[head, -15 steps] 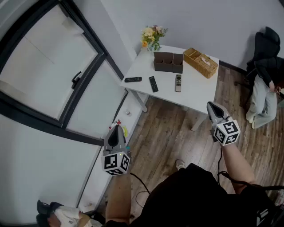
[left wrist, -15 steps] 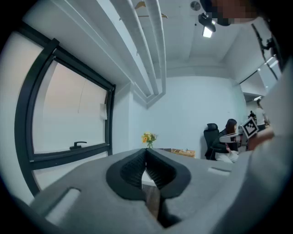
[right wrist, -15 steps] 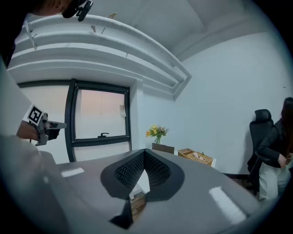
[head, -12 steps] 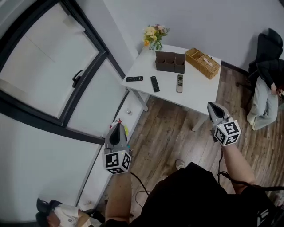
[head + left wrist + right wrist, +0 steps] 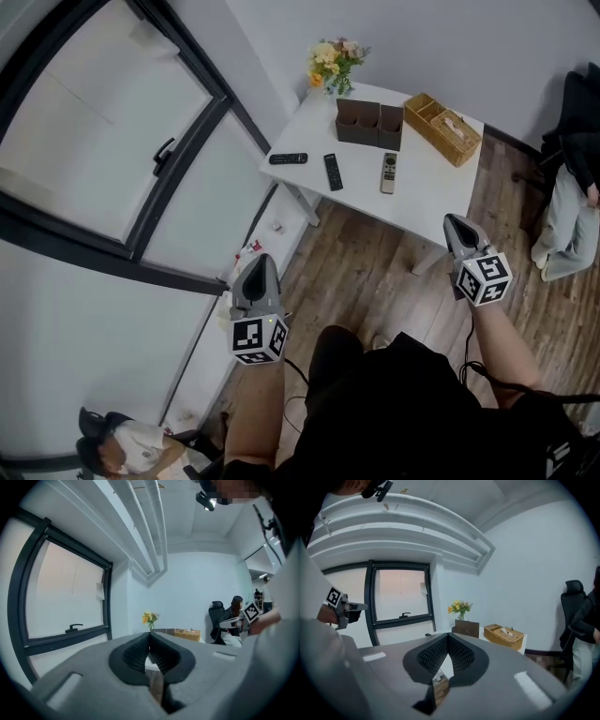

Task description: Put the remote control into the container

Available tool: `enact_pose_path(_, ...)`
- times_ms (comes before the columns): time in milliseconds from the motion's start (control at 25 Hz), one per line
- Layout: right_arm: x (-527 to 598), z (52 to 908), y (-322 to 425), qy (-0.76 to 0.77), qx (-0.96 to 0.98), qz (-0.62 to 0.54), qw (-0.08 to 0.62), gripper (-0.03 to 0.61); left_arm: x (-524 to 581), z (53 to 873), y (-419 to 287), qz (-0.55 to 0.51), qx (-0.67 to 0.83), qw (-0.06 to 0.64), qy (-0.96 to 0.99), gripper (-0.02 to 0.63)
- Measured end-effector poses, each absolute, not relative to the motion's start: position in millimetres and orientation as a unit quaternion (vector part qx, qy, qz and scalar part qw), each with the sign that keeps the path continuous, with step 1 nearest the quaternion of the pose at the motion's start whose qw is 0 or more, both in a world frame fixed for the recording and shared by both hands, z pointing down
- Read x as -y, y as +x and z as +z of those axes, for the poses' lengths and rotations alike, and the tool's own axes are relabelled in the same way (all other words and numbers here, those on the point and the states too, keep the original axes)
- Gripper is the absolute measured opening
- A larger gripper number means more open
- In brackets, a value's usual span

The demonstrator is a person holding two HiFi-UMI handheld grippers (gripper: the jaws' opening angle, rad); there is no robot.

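Note:
Three remotes lie on the white table: a black remote at the left, a second black remote beside it, and a grey remote. Behind them stands a brown divided container. My left gripper hangs over the floor near the window, well short of the table, shut with nothing in it. My right gripper hovers off the table's near corner, also shut and empty.
A wicker basket sits at the table's right end and a flower bunch at its back corner. A large dark-framed window runs along the left. A seated person is at the far right. Wooden floor lies between me and the table.
The head view has shifted slightly, so the table sits a little further right. My left gripper has drifted a touch to the right. Both grippers stay shut.

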State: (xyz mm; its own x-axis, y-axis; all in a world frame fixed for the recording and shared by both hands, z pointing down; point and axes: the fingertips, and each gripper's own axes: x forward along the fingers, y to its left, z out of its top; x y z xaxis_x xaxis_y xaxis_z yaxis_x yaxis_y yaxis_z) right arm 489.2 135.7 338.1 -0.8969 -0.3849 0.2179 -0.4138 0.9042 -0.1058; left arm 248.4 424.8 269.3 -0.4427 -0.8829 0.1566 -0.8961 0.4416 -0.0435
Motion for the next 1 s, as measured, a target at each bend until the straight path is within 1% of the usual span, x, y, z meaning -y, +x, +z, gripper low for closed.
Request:
enact_pose_path(160,-120,353,477,0.214,0.967,0.085,0.109,0.002,-407,275,236,0.069,0.841,0.055,0.534,0.000)
enact_pose_path(320,-106,359,446,0.207,0.969,0.074,0.117,0.002,-379,275,208,0.078,0.830,0.039,0.551,0.000)
enact_pose_path(520,-90,372,411,0.203,0.967,0.074,0.137,0.002,-329,285,163,0.077,0.809,0.040,0.582,0.000)
enact_pose_path(1000,-4,395,318,0.305,0.929,0.117,0.172,0.002,-166,295,37,0.073,0.727,0.058,0.680,0.001)
